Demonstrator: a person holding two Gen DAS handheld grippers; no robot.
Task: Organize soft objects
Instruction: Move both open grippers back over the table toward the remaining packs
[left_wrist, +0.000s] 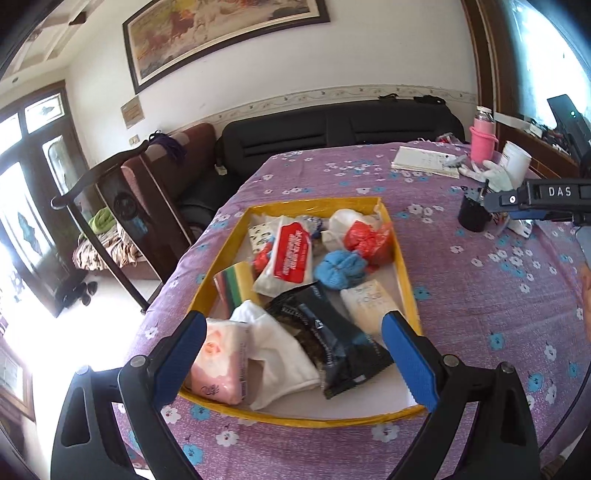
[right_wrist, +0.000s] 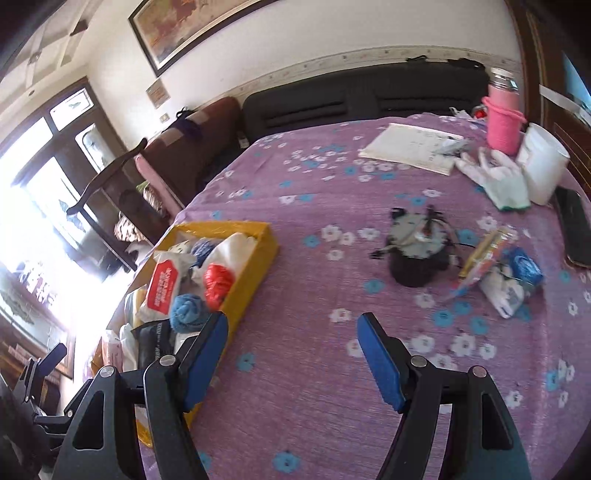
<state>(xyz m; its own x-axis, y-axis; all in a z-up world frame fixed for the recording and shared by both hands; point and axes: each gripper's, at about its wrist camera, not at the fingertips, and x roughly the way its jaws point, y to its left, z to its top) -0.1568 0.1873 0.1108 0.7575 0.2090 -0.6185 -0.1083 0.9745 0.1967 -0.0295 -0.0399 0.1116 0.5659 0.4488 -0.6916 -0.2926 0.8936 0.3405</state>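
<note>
A yellow tray (left_wrist: 402, 254) on the purple flowered tablecloth holds several soft things: a red-and-white tissue pack (left_wrist: 290, 254), a red bag (left_wrist: 365, 238), a blue cloth ball (left_wrist: 341, 269), a black pouch (left_wrist: 332, 339), a white cloth (left_wrist: 280, 350), a pink tissue pack (left_wrist: 219, 360) and a striped sponge (left_wrist: 231, 282). My left gripper (left_wrist: 295, 332) is open and empty, above the tray's near end. My right gripper (right_wrist: 291, 336) is open and empty over bare cloth, right of the tray (right_wrist: 258, 258). It also shows in the left wrist view (left_wrist: 491, 201).
At the table's far right stand a black pot (right_wrist: 417, 258), small packets (right_wrist: 506, 269), a white glove (right_wrist: 498, 177), a white cup (right_wrist: 543, 166), a pink bottle (right_wrist: 504, 118), a notebook (right_wrist: 410, 147) and a phone (right_wrist: 574, 229). A black sofa and a wooden chair lie beyond the table's edge.
</note>
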